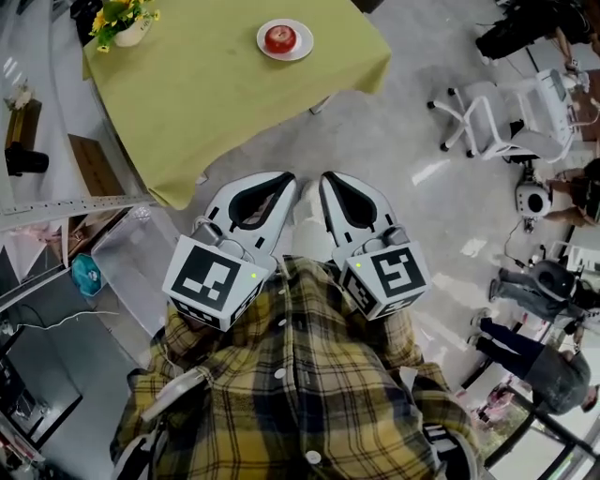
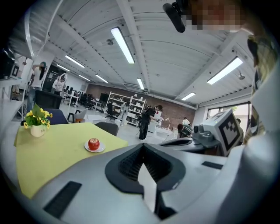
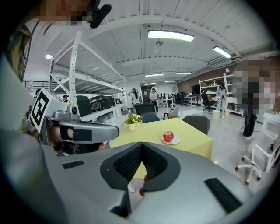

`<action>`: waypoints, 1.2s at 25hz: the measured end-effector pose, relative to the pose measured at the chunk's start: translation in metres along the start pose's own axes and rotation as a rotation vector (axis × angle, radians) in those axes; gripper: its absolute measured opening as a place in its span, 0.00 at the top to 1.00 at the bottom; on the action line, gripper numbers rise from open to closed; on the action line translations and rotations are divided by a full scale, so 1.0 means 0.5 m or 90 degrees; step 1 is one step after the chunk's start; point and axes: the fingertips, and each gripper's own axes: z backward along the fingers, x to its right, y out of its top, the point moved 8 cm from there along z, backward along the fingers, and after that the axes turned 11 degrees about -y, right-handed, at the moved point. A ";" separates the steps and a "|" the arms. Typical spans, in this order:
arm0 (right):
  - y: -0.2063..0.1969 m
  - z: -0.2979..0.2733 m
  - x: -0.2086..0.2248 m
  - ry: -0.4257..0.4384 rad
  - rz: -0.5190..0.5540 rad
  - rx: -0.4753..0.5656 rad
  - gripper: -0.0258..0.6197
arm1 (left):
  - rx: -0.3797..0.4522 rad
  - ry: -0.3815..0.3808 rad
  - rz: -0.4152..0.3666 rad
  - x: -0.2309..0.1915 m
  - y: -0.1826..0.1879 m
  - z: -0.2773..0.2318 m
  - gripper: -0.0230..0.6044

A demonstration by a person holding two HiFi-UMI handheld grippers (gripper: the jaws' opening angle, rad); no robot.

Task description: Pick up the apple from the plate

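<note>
From the head view, the left tool (image 1: 279,184) and the right tool (image 1: 330,180) sit side by side close to the person's chest, over the floor, tips aimed at the table (image 1: 216,103). The apple (image 1: 279,38) rests on its plate (image 1: 299,49) well ahead of both tools, past the table's near edge. A flower pot (image 1: 127,28) stands far off to the left of the tools' line.

In the left gripper view, this tool's 2 jaws meet at the tip with nothing between them. The apple (image 2: 93,144) lies ahead and to the left of its nose, centred on the plate (image 2: 101,149).

In the right gripper view, the jaws are likewise pressed together and empty. The apple (image 3: 168,136) sits ahead and slightly right of the tip on the plate (image 3: 176,141) — the straighter line of the 2.

The main risk, as I judge it: a tool arriving with its jaws closed would push the round apple instead of straddling it, rolling it off the plate. Coming in low could also catch the table edge or slide the plate.
</note>
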 end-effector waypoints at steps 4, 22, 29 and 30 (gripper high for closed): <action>0.020 -0.051 0.044 0.010 0.000 -0.013 0.96 | 0.008 0.023 0.006 -0.036 0.017 -0.041 0.95; 0.188 -0.322 0.380 0.178 0.089 -0.010 0.96 | 0.097 0.217 0.028 -0.201 0.157 -0.355 0.95; 0.209 -0.386 0.464 0.232 0.099 -0.015 0.96 | 0.093 0.268 0.033 -0.224 0.178 -0.441 0.95; 0.208 -0.394 0.468 0.238 0.096 -0.018 0.96 | 0.087 0.276 0.036 -0.228 0.176 -0.446 0.95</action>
